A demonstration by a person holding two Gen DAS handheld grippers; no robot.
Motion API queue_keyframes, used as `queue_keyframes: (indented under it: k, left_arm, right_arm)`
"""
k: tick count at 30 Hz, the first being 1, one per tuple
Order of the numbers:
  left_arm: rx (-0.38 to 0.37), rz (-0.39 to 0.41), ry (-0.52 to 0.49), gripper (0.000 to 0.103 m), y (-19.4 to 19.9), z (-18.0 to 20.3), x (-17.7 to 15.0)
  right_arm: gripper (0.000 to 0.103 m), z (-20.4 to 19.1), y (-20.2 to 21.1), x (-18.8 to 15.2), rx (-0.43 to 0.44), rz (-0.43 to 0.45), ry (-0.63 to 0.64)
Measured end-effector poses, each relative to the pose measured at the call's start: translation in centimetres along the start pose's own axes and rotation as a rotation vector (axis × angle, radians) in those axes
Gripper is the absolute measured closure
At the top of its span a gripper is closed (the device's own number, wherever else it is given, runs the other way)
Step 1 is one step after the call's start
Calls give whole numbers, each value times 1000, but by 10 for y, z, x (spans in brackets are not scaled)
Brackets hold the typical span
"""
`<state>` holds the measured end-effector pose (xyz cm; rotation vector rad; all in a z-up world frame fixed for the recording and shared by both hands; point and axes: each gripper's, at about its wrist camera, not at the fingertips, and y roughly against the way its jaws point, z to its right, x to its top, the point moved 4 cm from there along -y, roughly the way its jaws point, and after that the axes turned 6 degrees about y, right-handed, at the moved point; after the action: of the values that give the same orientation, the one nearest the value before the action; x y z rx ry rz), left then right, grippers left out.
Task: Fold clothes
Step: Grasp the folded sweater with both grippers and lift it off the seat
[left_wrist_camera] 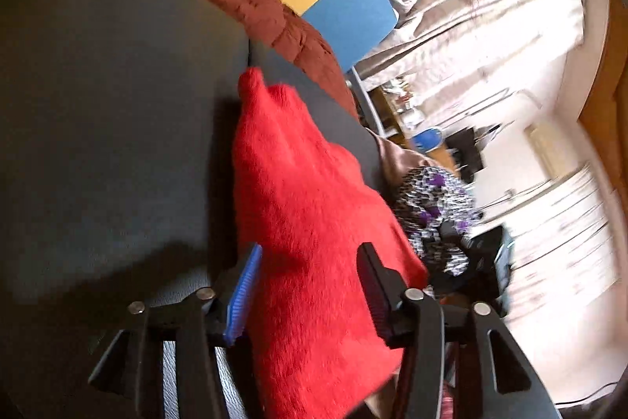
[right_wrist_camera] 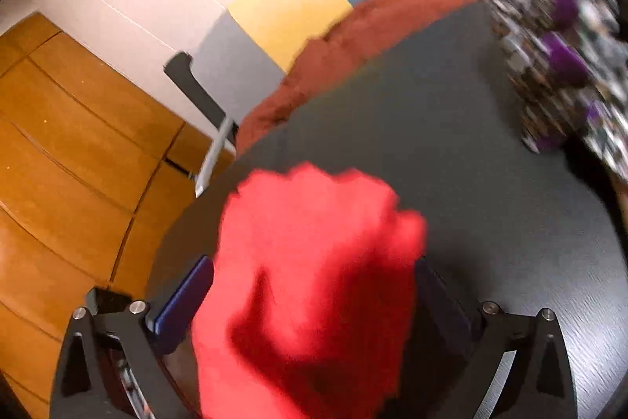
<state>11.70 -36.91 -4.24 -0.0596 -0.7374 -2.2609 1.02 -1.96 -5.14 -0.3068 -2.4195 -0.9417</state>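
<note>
A fuzzy bright red garment [left_wrist_camera: 306, 207] hangs over the dark round table [left_wrist_camera: 117, 105]. My left gripper [left_wrist_camera: 310, 281] has its jaws apart, and the red cloth lies between the blue-padded fingers [left_wrist_camera: 245, 293]. In the right wrist view the same red garment [right_wrist_camera: 310, 262] bunches up between my right gripper [right_wrist_camera: 310, 297] fingers, which also stand wide apart around it. Whether either gripper pinches the cloth cannot be told. Both views are blurred by motion.
A rust-brown garment [left_wrist_camera: 274, 14] lies at the table's far edge, also seen in the right wrist view [right_wrist_camera: 345, 42]. A purple-and-white patterned garment [left_wrist_camera: 435, 207] lies at the table's side [right_wrist_camera: 557, 38]. A yellow, blue and grey chair back [right_wrist_camera: 298, 6] stands behind the table [right_wrist_camera: 451, 144]. Wood floor [right_wrist_camera: 70, 144] lies to the left.
</note>
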Motion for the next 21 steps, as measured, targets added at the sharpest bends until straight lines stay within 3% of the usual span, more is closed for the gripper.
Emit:
queue_keyframes:
  k: [3,9,16,17,19,21]
  left_arm:
    - [-49,-12,57,48,-6,-7,3]
    - [21,-28,-42,44,-32,-1,18]
    - [102,-112,-47,40,-63,4,21]
    - [105,-112,-58,40,-63,5,19]
    - [104,-111,-88,48,-60,7,12]
    - [101,-104,-105,53,-54,9,6]
  right_arm:
    - [0,17,-1,-18,50,-73,-44]
    - [0,8,-27,-29,171,-153,-27]
    - [0,-13,-59,-30,165,-235,96]
    - [3,-14,-59,-31,144,-241,118]
    - [29,-15,-59,-35,110,-247,155]
    - [38,-15,-57,-38,108,-248,158]
